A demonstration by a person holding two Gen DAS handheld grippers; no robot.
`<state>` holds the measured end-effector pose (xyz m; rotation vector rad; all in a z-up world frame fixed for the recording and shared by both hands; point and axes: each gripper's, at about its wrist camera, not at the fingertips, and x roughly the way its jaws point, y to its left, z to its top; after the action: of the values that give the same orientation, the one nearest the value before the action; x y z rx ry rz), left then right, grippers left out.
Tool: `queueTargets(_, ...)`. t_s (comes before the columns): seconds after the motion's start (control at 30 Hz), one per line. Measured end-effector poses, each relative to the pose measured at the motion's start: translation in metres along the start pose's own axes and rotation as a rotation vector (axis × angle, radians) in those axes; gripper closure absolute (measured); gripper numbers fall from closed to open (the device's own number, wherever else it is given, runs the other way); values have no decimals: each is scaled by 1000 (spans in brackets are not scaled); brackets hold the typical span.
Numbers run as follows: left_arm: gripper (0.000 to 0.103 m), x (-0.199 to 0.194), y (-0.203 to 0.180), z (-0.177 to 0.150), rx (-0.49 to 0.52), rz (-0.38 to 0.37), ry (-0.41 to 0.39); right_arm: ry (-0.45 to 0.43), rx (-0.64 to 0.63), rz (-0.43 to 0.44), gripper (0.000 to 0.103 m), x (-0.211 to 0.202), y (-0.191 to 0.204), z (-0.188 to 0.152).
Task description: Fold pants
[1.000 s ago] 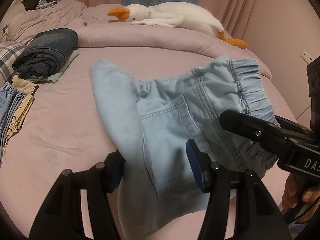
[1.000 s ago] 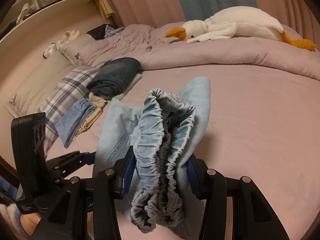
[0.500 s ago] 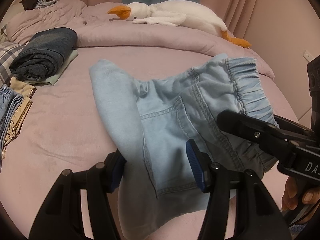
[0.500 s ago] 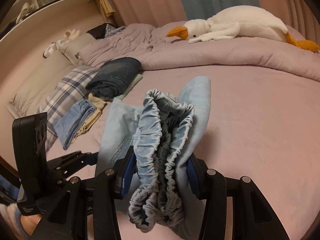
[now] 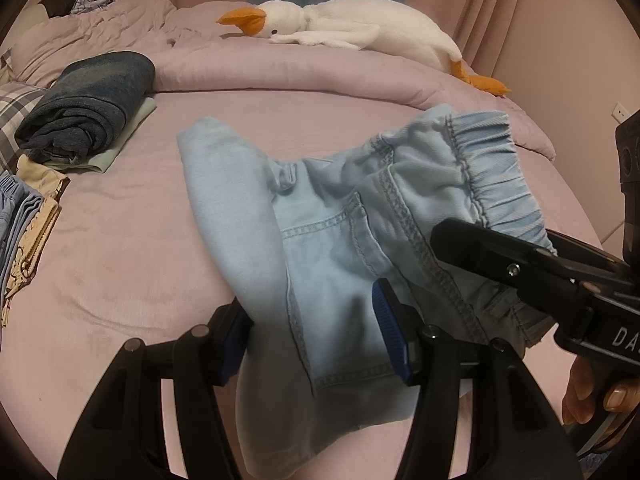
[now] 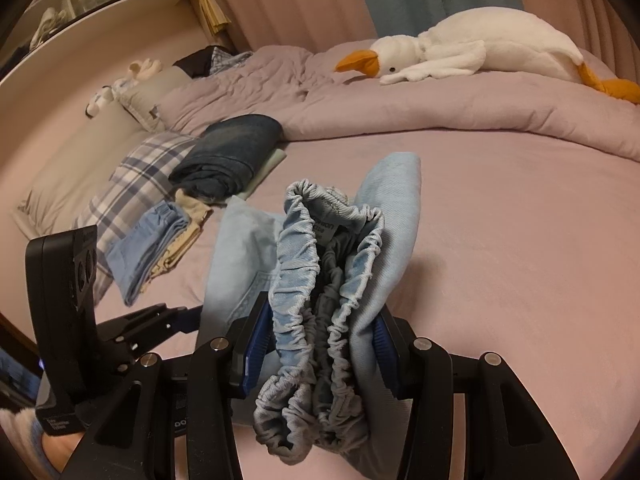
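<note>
The light blue denim pants [image 5: 332, 240] are folded into a thick bundle held just above the pink bed. My left gripper [image 5: 316, 332] is shut on the bundle's near folded end, its blue pads pressing the cloth from both sides. My right gripper [image 6: 320, 340] is shut on the bunched elastic waistband [image 6: 320, 280], which bulges up between its pads. The right gripper shows in the left wrist view [image 5: 520, 272] at the right, over the waistband [image 5: 492, 172]. The left gripper shows in the right wrist view [image 6: 160, 320] at the lower left.
A dark blue folded garment [image 5: 84, 104] lies on a pale green one at the left, beside a stack of folded clothes [image 5: 24, 232] and a plaid pillow [image 6: 136, 184]. A rolled pink duvet [image 5: 320, 76] and a white goose plush [image 5: 352, 36] lie at the back.
The pants bundle and both grippers have shifted slightly; the waistband sits a little lower and closer in the right wrist view. Both grips are unchanged.
</note>
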<state>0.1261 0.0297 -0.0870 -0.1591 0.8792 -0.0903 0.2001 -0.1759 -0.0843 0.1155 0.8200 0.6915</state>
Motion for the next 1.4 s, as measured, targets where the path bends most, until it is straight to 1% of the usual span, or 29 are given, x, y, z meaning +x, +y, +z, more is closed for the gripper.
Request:
queueTargets(0.63,47,18,5,11,12,2,18,2,6,1,53,13,1,5)
queueTargets(1.4,47,41,4,25,18,-3,40,20,47,11,53,33,-20,12)
